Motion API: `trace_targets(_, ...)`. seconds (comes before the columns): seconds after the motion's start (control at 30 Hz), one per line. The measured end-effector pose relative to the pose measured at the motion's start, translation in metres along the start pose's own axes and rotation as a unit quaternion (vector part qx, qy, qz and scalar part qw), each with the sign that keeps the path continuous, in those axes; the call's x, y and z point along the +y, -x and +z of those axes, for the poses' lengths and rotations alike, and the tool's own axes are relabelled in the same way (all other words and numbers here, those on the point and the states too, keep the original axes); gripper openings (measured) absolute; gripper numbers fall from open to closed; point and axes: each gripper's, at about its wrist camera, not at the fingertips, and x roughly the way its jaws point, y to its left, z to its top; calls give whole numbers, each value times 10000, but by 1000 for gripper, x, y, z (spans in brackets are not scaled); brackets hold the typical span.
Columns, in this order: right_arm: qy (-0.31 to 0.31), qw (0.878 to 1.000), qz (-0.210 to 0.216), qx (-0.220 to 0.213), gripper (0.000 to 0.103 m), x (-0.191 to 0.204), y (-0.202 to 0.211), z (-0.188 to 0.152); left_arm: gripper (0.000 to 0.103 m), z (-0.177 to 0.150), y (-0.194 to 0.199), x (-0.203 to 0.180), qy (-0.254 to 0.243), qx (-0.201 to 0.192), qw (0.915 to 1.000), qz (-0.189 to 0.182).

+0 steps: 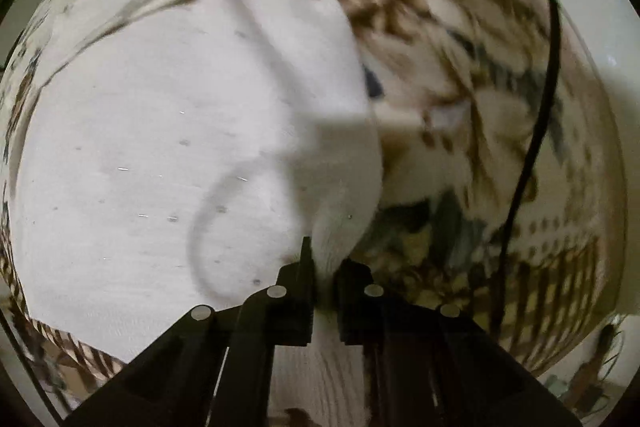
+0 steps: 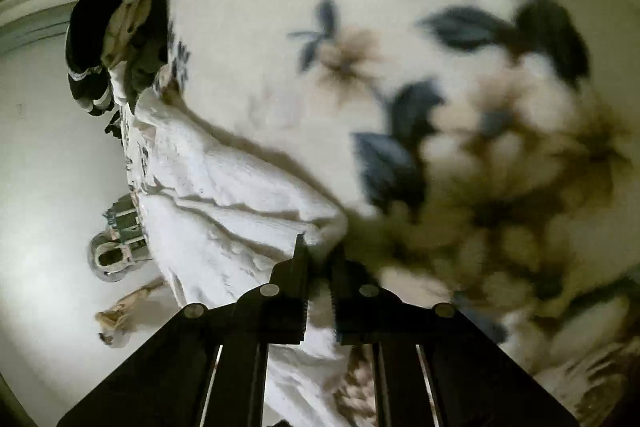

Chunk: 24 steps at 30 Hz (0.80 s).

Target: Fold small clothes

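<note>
A small white garment [image 1: 160, 147] lies spread over a flowered bedspread [image 1: 460, 75] and fills the left of the left wrist view. My left gripper [image 1: 326, 267] is shut on a corner of it. In the right wrist view the same white garment [image 2: 224, 203] hangs in folds at the lower left. My right gripper [image 2: 320, 255] is shut on its edge. Both views are blurred.
The flowered bedspread [image 2: 400, 47] fills most of the right wrist view. A pile of dark and cream clothes [image 2: 116, 27] lies at the upper left. A black cable [image 1: 552, 59] runs down the right of the left wrist view. A pale floor [image 2: 44, 147] shows beside the bed.
</note>
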Motion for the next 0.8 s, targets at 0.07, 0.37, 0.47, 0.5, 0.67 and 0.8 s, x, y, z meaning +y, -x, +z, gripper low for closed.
trace_targets(0.07, 128, 9998, -105, -143, 8, 18, 11, -4, 6, 0, 22, 18, 182, -166, 9996, -152)
trace_targets(0.37, 740, 9955, -349, -482, 8, 158, 54, -7, 5, -25, 110, 141, 1619, -728, 9824, -587)
trace_targets(0.47, 1201, 9900, -595, -435, 7, 236, 29, -4, 5, -38, 113, 194, 2194, -784, 9698, -718)
trace_targets(0.5, 1326, 9882, -677, -357, 7, 266, 8, -4, 5, -38, 112, 210, 2359, -788, 9657, -744)
trace_targets(0.67, 1926, 9714, -1361, -286, 7, 382, -100, 0, 5, -57, 83, 303, 3290, -737, 9374, -875)
trace_targets(0.8, 2127, 9602, -1795, -235, 7, 447, -184, 7, 5, -73, 65, 364, 3838, -708, 9150, -1025)
